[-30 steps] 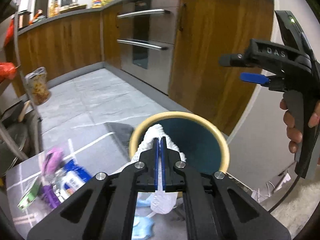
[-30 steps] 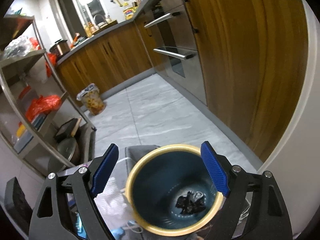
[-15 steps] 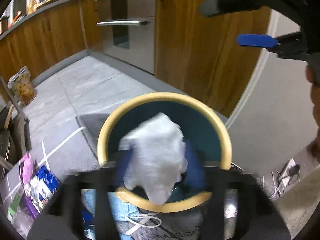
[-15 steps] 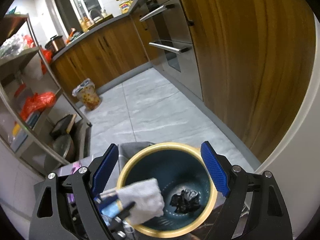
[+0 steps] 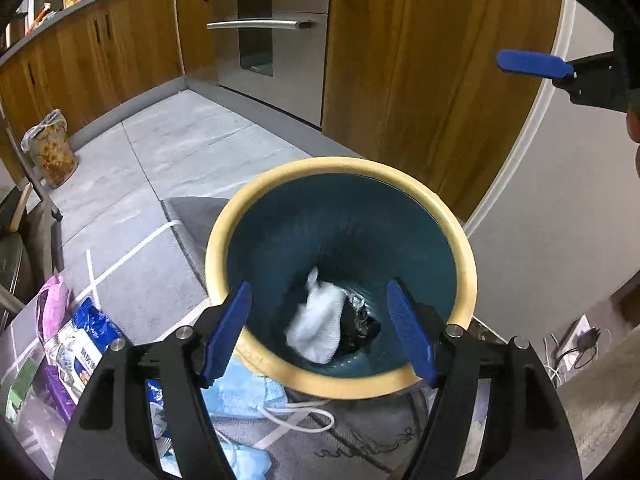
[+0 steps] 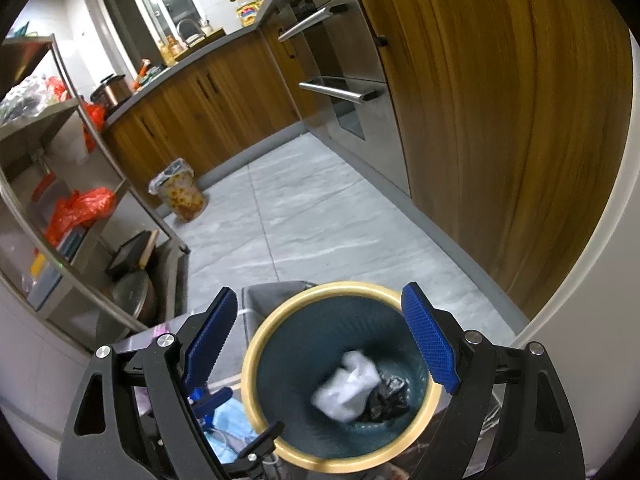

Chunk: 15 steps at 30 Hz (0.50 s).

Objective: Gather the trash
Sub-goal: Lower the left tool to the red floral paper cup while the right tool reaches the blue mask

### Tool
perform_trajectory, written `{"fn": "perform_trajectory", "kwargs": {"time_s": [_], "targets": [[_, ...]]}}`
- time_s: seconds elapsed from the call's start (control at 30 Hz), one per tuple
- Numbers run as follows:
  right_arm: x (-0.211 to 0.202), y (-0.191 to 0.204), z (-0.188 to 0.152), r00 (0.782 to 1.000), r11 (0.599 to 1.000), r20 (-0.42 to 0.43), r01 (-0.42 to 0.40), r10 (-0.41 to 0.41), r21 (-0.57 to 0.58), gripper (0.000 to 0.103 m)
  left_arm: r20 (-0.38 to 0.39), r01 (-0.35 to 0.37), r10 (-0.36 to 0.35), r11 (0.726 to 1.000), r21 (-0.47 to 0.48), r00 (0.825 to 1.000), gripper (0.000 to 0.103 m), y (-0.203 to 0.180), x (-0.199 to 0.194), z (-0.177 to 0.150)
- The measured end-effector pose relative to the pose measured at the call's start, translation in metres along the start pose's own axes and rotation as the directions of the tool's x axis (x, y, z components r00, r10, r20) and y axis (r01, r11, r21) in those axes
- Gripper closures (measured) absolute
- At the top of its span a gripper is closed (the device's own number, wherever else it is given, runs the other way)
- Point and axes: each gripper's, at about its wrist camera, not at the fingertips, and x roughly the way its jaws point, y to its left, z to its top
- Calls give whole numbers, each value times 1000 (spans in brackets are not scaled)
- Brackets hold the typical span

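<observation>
Left gripper (image 5: 318,330) above bin (image 5: 464,248), fingers (image 5: 226,330) spread, nothing between; jaws have just been opening. White tissue (image 5: 318,330) inside bin at bottom, touching black crumpled scrap (image 5: 360,330). Right gripper (image 6: 320,346) also over bin rim, fingers wide apart, empty. Remaining trash, blue face mask (image 5: 244,398) and snack wrappers (image 5: 78,346), lies on bench beside bin, below and left of left fingers. Left hand judged nearer for next pick.
</observation>
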Motion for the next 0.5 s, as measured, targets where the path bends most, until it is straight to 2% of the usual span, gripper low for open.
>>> {"fn": "perform_trajectory", "kwargs": {"time_s": [0.23,0.3,0.5], "targets": [[-8,19,-1,999,999,30,-29,30,-30,16,57,-28,29,999,-21,998,33,12,-37,-2],[-16,27,-1,997,998,71,-28,32,-51,10,82,-43,45,999,-33,996,32,17,-54,-5],[-38,64,-6,979,988,193,-35,64,-150,5,163,-105,116,992,-76,980,22,39,-110,-11]]}}
